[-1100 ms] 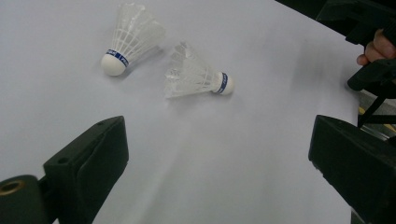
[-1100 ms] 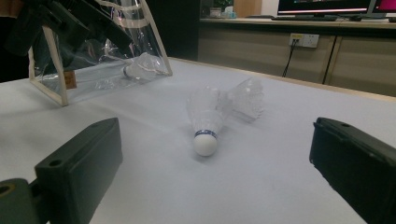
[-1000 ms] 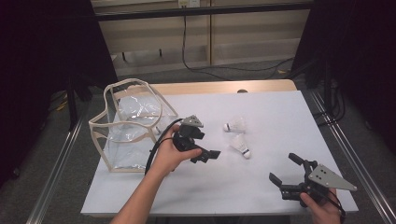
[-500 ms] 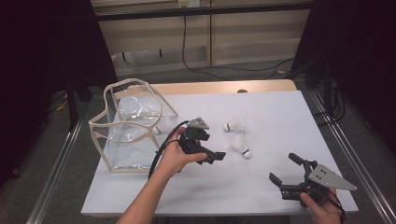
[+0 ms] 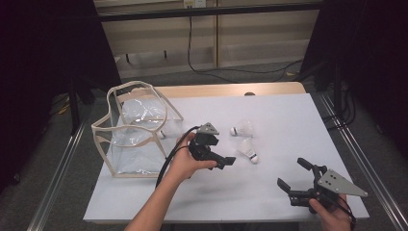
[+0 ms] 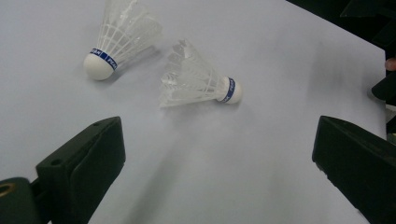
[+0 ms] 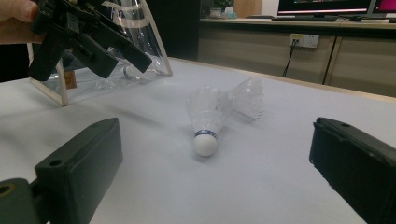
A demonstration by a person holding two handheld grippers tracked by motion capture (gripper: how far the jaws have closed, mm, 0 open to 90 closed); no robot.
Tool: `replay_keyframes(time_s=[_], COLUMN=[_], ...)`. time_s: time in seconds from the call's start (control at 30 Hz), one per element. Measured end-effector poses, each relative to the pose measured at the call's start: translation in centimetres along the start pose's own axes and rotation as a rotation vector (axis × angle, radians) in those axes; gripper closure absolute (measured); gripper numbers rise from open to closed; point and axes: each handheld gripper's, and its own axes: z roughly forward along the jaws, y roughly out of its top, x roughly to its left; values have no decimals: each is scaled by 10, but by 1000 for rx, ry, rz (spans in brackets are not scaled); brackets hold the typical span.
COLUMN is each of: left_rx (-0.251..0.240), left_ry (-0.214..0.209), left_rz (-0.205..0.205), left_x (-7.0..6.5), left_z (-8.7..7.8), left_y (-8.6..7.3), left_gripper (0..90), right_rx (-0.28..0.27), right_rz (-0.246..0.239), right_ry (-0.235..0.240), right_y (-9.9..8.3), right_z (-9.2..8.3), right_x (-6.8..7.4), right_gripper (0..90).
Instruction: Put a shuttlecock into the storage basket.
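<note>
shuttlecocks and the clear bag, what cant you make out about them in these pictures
- Far shuttlecock, right gripper view: its cork is hidden behind the near shuttlecock.
- Far shuttlecock, left gripper view: its feather tips are cut off by the top edge.
- Lettering on the blue band, left gripper view: too small to read.
- Clear bag, high view: glare on the plastic hides whether anything lies inside.
- Clear bag, right gripper view: partly hidden by the left gripper.

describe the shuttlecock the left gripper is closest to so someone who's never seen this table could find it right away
Start at the clear bag with the tan frame at the left of the white table. Go right past the open left gripper to two white shuttlecocks lying close together. It is the nearer shuttlecock, the one closer to the person, its blue-banded cork pointing toward the right gripper, unlike the farther shuttlecock.
</note>
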Motion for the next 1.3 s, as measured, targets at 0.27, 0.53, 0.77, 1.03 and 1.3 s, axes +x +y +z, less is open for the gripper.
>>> replay_keyframes(time_s=[0.27,0.53,0.77,1.03,1.3], left_rx=[-2,-7,-19,-20,-23], left_ry=[5,7,9,19,26], left_rz=[-2,-6,-21,-22,-36], left_x=[1,4,6,9,12], left_z=[9,14,19,23,27], left_y=[0,0,0,0,0], left_gripper=[33,40,40,40,49], right_rx=[-1,-1,1,3,1], right_rz=[4,-1,2,2,0], right_ry=[0,0,0,2,3], right_y=[0,0,0,0,0], right_z=[0,0,0,0,0], right_x=[0,0,0,0,0], right_gripper=[24,24,24,24,24])
